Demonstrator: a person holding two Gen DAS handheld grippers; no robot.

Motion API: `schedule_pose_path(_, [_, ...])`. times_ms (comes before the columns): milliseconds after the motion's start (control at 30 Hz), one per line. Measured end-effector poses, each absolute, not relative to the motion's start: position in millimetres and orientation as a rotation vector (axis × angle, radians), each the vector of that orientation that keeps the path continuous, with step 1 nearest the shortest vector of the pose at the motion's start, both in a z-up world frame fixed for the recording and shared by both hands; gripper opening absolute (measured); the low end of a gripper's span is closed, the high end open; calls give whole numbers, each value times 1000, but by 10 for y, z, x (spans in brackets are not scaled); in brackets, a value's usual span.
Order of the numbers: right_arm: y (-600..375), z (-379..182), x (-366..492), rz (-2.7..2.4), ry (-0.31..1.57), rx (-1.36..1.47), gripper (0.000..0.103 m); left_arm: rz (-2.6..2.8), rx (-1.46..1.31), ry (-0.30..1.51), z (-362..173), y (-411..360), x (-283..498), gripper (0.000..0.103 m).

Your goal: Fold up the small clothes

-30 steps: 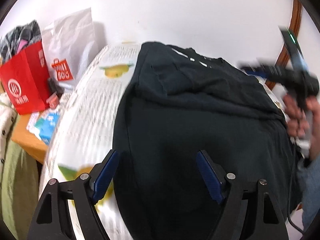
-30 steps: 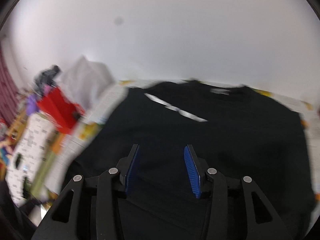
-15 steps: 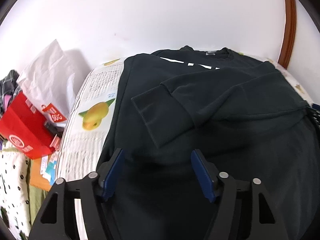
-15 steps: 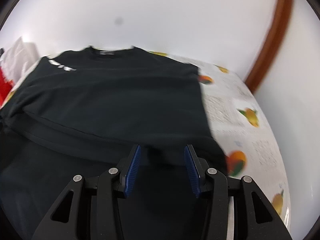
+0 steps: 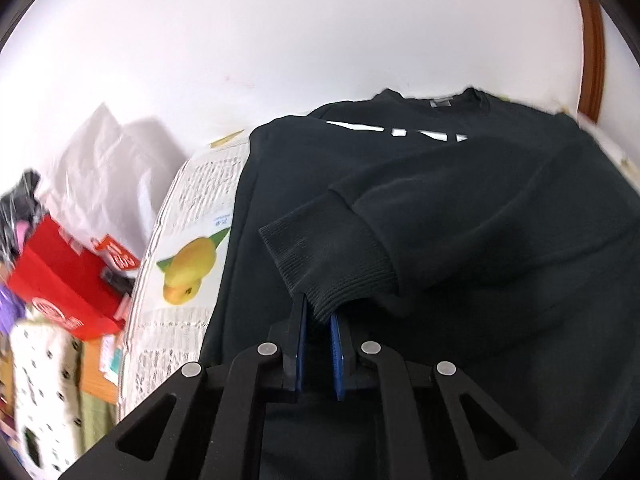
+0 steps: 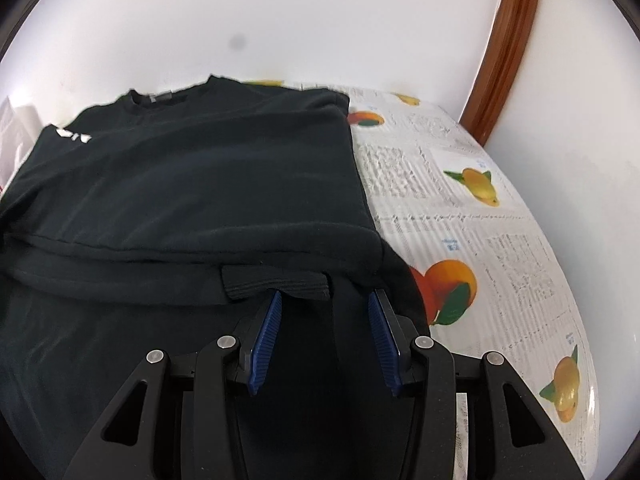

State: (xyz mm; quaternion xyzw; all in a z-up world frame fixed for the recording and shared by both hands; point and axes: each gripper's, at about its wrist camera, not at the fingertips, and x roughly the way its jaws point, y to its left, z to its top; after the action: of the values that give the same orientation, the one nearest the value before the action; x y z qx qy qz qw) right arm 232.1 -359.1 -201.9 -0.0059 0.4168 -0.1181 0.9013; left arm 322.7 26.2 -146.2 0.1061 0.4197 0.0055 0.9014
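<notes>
A black sweatshirt (image 5: 500, 208) with white lettering lies flat on the table, both sleeves folded across its front. In the left wrist view, one ribbed sleeve cuff (image 5: 332, 256) lies at my fingertips. My left gripper (image 5: 318, 312) is closing, and its blue pads pinch the cuff's lower corner. In the right wrist view, the sweatshirt (image 6: 200, 184) fills the left half, and the other sleeve's cuff (image 6: 276, 282) lies just ahead of my left pad. My right gripper (image 6: 326, 300) is open, its pads apart over the black cloth near the garment's right edge, with nothing pinched.
A fruit-printed tablecloth (image 6: 460, 220) shows to the right of the sweatshirt and also on its left (image 5: 192, 220). Off the table's left edge are a red bag (image 5: 60, 280) and a white plastic bag (image 5: 108, 172). A white wall and a wooden frame (image 6: 504, 48) stand behind.
My left gripper moved up to the folded sleeve's cuff and its jaws went from wide apart to pinching it. My right gripper swung to the sweatshirt's right side and lowered, its jaws unchanged.
</notes>
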Motion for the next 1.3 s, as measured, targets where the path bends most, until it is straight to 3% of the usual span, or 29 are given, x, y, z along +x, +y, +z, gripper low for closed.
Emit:
schedule_pose_path(400, [-3655, -1752, 2265, -155, 762, 105, 45, 1, 214, 932, -1498, 272, 3086, 15])
schedule_pose_path(567, [-3725, -1976, 2483, -220, 862, 120, 45, -24, 142, 946, -1412, 353, 2839, 34])
schedule_pose_path(867, [-3605, -1696, 1941, -239, 823, 103, 50, -34, 108, 925, -1264, 381, 2372, 36])
schedule_pose_path(1033, [-3555, -1577, 1531, -241, 788, 103, 54, -52, 61, 900, -1160, 391, 2122, 59])
schedule_pose_path(1300, [-3450, -1522, 894, -252, 760, 60, 54, -69, -34, 914, -1174, 551, 1682, 59])
